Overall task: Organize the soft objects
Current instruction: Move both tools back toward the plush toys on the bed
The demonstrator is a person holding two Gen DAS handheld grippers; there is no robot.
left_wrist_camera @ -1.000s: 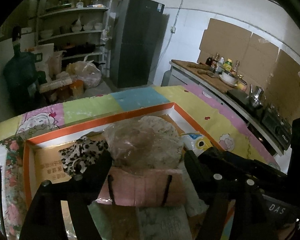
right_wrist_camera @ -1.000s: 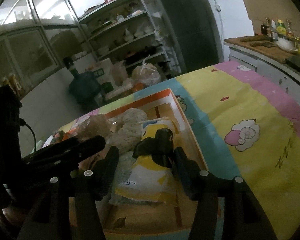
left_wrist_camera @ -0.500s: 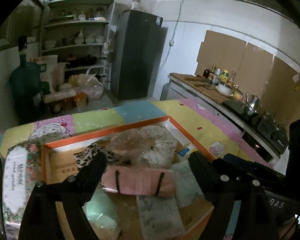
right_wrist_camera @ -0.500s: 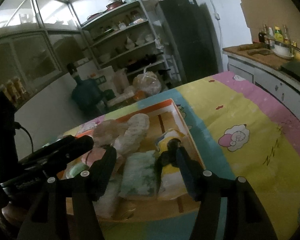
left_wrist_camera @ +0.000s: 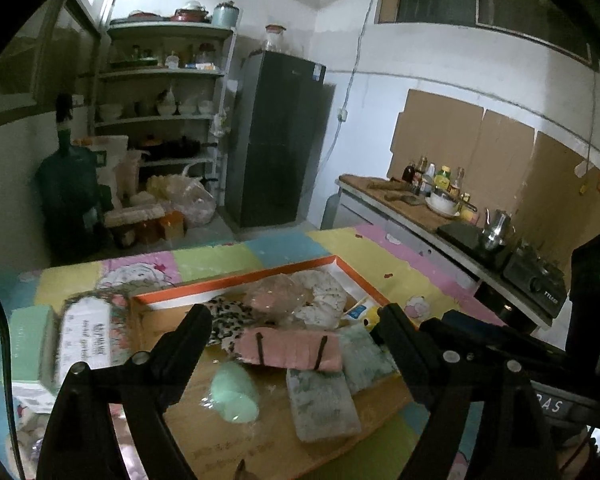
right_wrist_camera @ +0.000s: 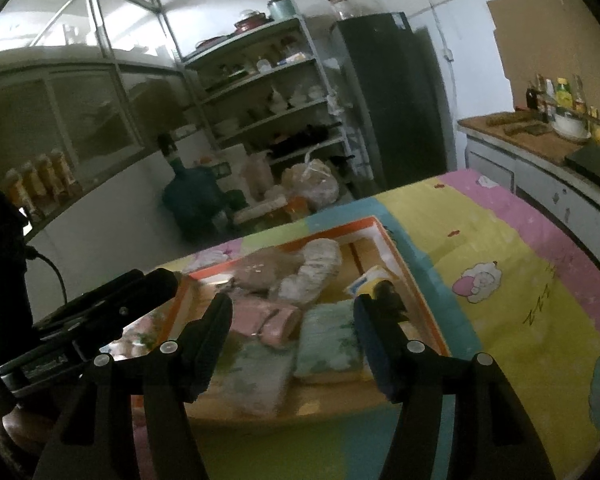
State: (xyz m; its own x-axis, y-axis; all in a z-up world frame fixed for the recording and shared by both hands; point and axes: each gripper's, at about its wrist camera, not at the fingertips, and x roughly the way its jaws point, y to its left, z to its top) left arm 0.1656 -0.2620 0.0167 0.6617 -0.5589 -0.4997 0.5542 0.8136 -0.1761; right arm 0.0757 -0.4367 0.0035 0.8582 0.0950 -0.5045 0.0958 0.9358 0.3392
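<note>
1. Table cover (right_wrist_camera: 500, 240), patchwork of yellow, pink, blue and green with cartoon sheep: spread beneath both sets of jaws and extending right of the right jaws.
2. Box (left_wrist_camera: 236, 278), shallow cardboard with orange rim (right_wrist_camera: 428, 304): lying flat on the cover, ahead of and below both sets of jaws.
3. Left gripper (left_wrist_camera: 294, 322): jaws spread wide, nothing between them, held above the near half of the box. Visible in the right wrist view as a dark body to the left of the right jaws (right_wrist_camera: 112, 312).
4. Right gripper (right_wrist_camera: 292, 306): jaws spread wide, empty, raised over the near edge of the box.
5. Carton (left_wrist_camera: 86, 340), white label with floral border: left of the left jaws, just outside the box's left rim.
6. White bundle (left_wrist_camera: 324, 300): at the far side of the box, beyond the jaw tips.
7. Bagged pink item (left_wrist_camera: 278, 296): touching the white bundle, on its left.
8. Pink roll (left_wrist_camera: 290, 350), two dark bands: crosswise between the left jaw tips in that view, lying in the box.
9. Two pale green cloths (left_wrist_camera: 320, 404) (left_wrist_camera: 364, 350): side by side, nearer than the roll, toward the right finger.
10. Leopard cloth (left_wrist_camera: 230, 322): just beyond the left finger tip.
11. Mint item (left_wrist_camera: 236, 392): near the left finger, on the box floor; blurred.
12. Yellow-and-black toy (right_wrist_camera: 380, 284): at the right finger tip in the right wrist view, against the right rim.
</note>
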